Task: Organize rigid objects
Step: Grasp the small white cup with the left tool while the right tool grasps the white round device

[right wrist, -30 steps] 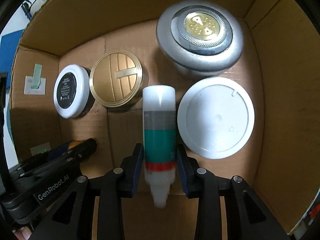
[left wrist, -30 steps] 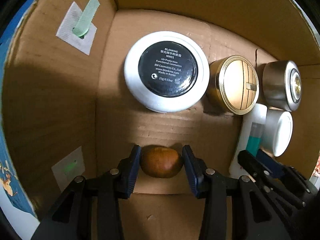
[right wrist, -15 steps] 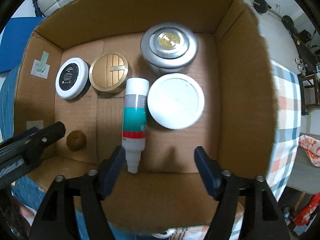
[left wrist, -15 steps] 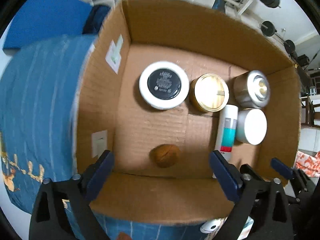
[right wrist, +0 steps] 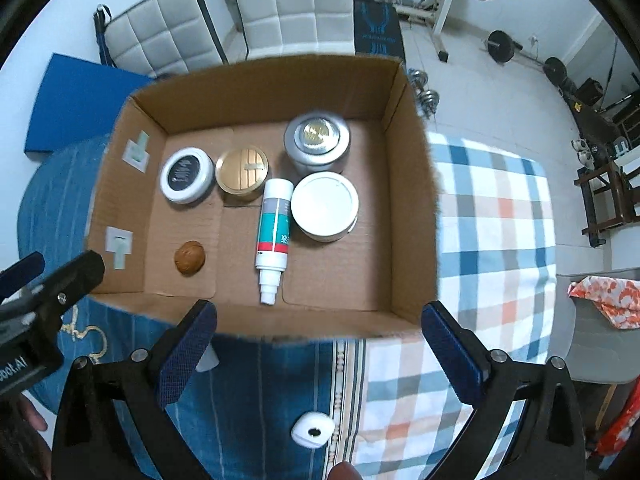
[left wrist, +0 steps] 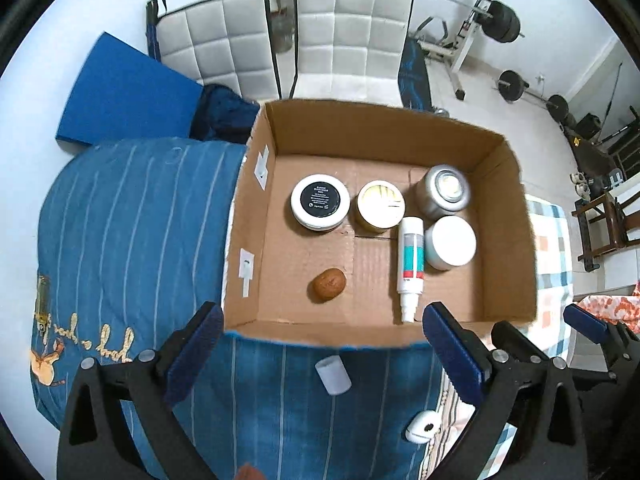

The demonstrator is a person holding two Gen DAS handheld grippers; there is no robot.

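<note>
An open cardboard box (left wrist: 384, 128) holds a brown oval nut (left wrist: 329, 284), a white tube with a teal band (left wrist: 410, 256), a white compact with a black label (left wrist: 320, 201), a gold tin (left wrist: 380, 204), a silver jar (left wrist: 443, 191) and a white-lidded jar (left wrist: 451, 242). My left gripper (left wrist: 320, 316) hangs high above the box's near wall, its jaws opening wide with nothing between them. My right gripper (right wrist: 318, 312) is likewise raised, pointing down, its jaws opening and holding nothing. The tube (right wrist: 273, 232) and the nut (right wrist: 189, 257) lie loose on the box floor.
The box sits on a blue striped cloth (left wrist: 132, 220) beside a checked cloth (right wrist: 492, 216). A small white cap (left wrist: 333, 374) and a small white device (right wrist: 313, 429) lie in front of the box. White padded chairs (left wrist: 348, 32) and gym weights stand beyond.
Both grippers opened, the left letting go of the nut and the right of the tube. Both then rose out of the box, so the whole box and room show.
</note>
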